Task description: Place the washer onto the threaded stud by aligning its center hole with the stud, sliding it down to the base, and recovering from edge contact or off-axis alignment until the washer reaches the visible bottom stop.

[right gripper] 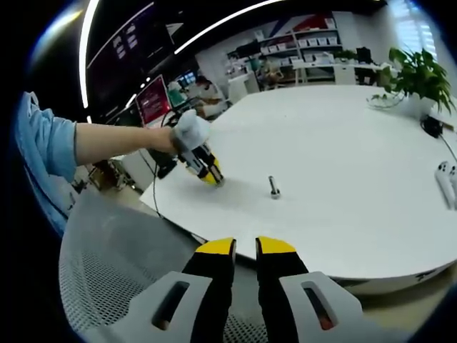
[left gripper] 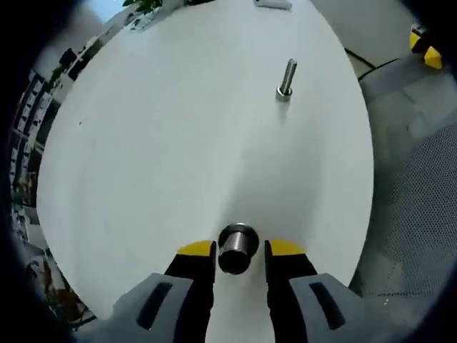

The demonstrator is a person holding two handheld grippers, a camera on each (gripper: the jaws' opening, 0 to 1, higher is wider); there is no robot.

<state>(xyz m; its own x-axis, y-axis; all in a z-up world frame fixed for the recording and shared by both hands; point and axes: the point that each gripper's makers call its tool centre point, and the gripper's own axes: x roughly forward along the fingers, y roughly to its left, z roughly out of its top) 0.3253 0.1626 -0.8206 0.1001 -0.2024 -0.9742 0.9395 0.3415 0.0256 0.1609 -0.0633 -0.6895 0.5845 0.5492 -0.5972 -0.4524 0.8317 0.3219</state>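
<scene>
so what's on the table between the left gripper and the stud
Nothing: in the left gripper view, bare white table runs from the left gripper, which holds a metal cylinder, up to the upright stud.

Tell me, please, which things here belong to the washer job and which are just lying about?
Job: stud standing on the table; metal part between the left claw jaws, probably the washer.

Lying about: plant, white items at the table edge, mesh chair.
</scene>
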